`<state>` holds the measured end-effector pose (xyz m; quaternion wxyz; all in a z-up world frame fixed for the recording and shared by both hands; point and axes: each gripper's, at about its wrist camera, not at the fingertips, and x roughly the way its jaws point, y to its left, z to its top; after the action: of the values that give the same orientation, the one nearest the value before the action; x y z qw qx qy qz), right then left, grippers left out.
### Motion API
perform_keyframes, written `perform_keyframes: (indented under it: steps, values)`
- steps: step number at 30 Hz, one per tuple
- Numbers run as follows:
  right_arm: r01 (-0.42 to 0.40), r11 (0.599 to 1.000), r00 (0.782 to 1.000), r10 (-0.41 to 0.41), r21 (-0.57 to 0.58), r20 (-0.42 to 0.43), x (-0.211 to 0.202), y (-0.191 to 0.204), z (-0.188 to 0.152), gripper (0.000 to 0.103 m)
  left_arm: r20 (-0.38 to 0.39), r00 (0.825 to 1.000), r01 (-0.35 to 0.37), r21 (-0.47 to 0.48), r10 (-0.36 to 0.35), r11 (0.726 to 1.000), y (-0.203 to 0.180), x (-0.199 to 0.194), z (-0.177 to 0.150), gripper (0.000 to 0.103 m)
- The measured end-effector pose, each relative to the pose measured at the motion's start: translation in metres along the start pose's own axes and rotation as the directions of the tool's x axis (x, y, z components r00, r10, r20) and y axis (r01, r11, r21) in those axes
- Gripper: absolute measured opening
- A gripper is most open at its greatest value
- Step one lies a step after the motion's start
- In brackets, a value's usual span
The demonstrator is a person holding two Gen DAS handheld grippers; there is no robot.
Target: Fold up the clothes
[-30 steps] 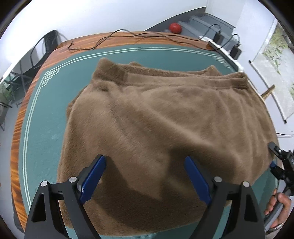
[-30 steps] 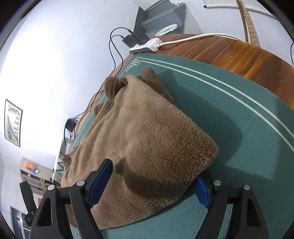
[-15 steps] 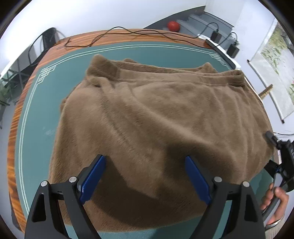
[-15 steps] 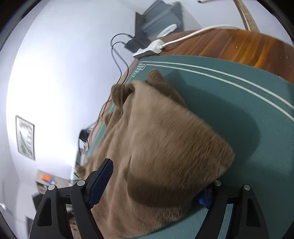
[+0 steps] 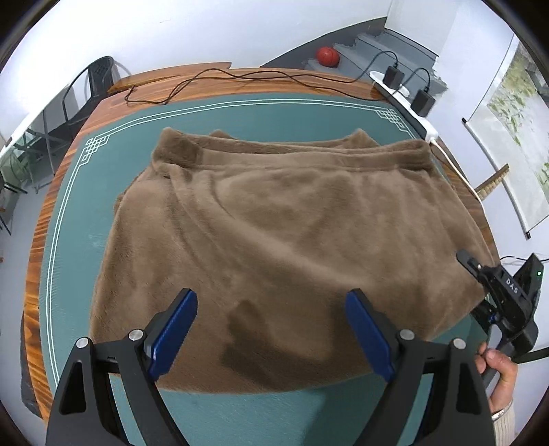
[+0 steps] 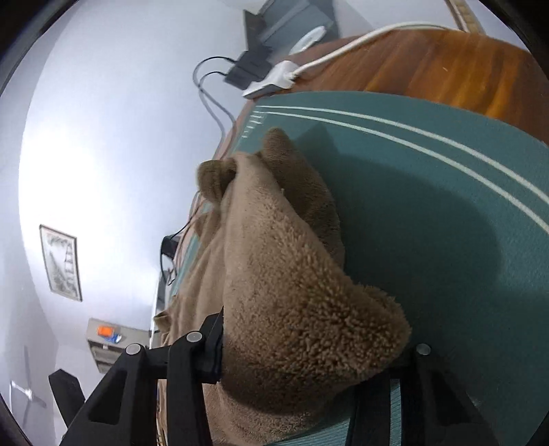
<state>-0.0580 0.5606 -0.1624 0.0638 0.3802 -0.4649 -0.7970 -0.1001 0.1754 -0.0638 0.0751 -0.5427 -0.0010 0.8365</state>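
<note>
Green-matted counter (image 5: 240, 113) carries a brown fleece garment (image 5: 291, 240); left gripper (image 5: 271, 329) hovers open, right gripper (image 6: 308, 360) is closing on its lower-frame corner, likely to fold.

From my feed I see white walls (image 5: 212, 31) all round, evenly lit. The wooden desk (image 5: 44, 219) carries a teal mat (image 5: 113, 178) edged with white lines, and a dark cable (image 5: 219, 73) trails along its far edge. A white power strip (image 5: 405, 103) with black adapters sits at the far right corner. Behind it grey steps (image 5: 374, 48) hold a red ball (image 5: 327, 55). A scroll painting (image 5: 511, 120) hangs right; a black chair (image 5: 92, 85) stands left.
</note>
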Motion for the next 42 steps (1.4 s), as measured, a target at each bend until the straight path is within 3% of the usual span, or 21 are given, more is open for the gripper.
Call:
perform_keyframes:
  steps: [8, 17, 26, 35, 42]
  values:
    - [-0.050, 0.999, 0.999, 0.050, -0.009, 0.002, 0.003, -0.008, 0.005, 0.047, -0.046, 0.998, -0.043, -0.045, 0.040, 0.998, 0.001, 0.002, -0.019, 0.091]
    - [0.004, 0.999, 1.000, -0.005, -0.040, -0.007, 0.000, 0.007, 0.017, 0.039, -0.052, 0.996, -0.075, -0.126, 0.069, 0.989, 0.040, -0.007, -0.031, 0.091]
    - [0.069, 0.964, 0.995, -0.047, -0.258, 0.090, -0.011, 0.092, 0.018, 0.038, -0.053, 0.998, -0.035, -0.161, 0.026, 0.986, 0.091, -0.001, -0.029, 0.091]
    - [0.106, 0.908, 0.988, -0.049, -0.405, 0.150, 0.015, 0.204, -0.023, 0.038, -0.053, 0.998, 0.023, -0.255, -0.038, 0.967, 0.174, 0.004, -0.035, 0.091]
    - [0.050, 0.831, 0.995, 0.006, -0.554, 0.100, 0.052, 0.284, -0.080, 0.038, -0.043, 0.997, 0.045, -0.310, -0.061, 0.950, 0.221, 0.005, -0.043, 0.091]
